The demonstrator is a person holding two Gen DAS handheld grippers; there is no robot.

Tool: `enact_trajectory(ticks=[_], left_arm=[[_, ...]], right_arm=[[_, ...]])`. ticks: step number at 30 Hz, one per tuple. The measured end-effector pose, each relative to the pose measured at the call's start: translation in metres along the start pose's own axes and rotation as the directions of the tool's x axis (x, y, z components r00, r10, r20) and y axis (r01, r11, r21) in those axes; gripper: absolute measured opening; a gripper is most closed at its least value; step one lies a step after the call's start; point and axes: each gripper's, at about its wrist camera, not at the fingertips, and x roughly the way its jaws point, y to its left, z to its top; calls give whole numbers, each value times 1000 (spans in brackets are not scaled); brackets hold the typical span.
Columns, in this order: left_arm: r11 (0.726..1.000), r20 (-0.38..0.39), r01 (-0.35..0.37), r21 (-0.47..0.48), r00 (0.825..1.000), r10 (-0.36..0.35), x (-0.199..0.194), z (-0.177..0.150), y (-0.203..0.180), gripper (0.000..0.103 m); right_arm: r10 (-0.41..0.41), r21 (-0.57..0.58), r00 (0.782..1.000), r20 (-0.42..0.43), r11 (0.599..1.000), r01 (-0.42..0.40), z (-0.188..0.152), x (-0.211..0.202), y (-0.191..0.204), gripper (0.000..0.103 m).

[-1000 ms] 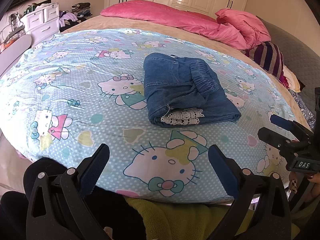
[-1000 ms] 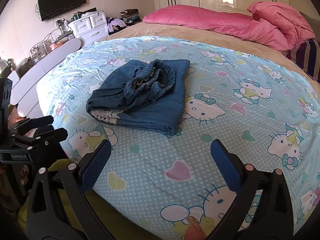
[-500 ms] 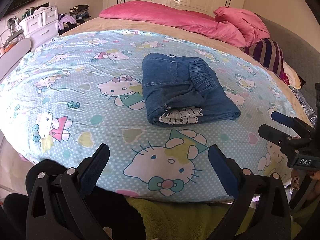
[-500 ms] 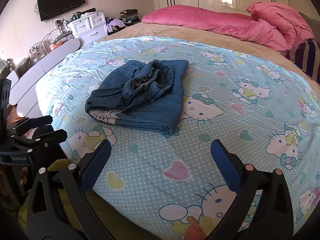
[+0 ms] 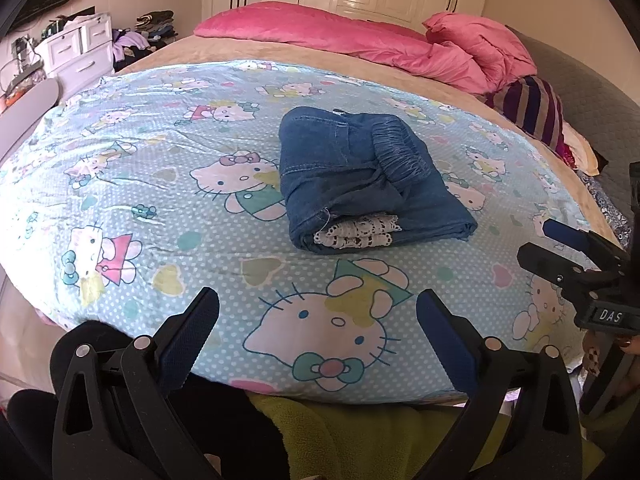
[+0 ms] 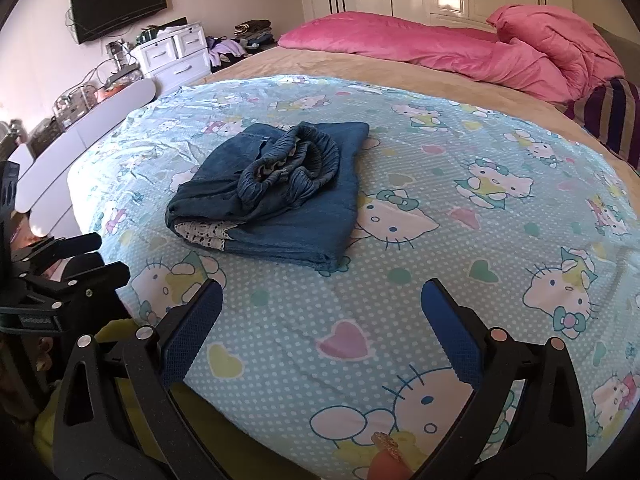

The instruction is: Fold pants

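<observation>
Both grippers clear of cloth: left gripper (image 5: 318, 316) and right gripper (image 6: 322, 308) wide apart, holding nothing, at bed edge. Pants (image 5: 360, 184) sit mid-sheet (image 5: 140, 184) in folded bundle, waistband bunched on top. Folding looks finished; next move, if any: flatten waistband.

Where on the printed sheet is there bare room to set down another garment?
The sheet is bare left of the folded pants, out to its left edge, and along the near strip between the pants and both open grippers. In the right wrist view, a wide patch right of the pants is also bare. The far end is crowded by the pink duvet.
</observation>
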Motion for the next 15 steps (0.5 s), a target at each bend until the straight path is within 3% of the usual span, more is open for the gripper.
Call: enact_trajectory(ticks=[8,10,13,15], left_arm=[[1000,-19,-23,13,1000,23,4,0,0,99],[1000,-17,-28,1,999,28,5,1,3,99],[999,-7,21,-31,1000,-21,4,4,12,99],[999,-12,-4,-46,1000,4,10,9,21,99]], right_arm=[[-15,16,1000,-1,1000,15,2,2,-7,94],[-24,22,1000,-2,999,24,2,4,-9,94],[-49,48,999,-4,998,50,3,8,-21,94],[-70,68,997,-12,995,71,3,10,-31,94]])
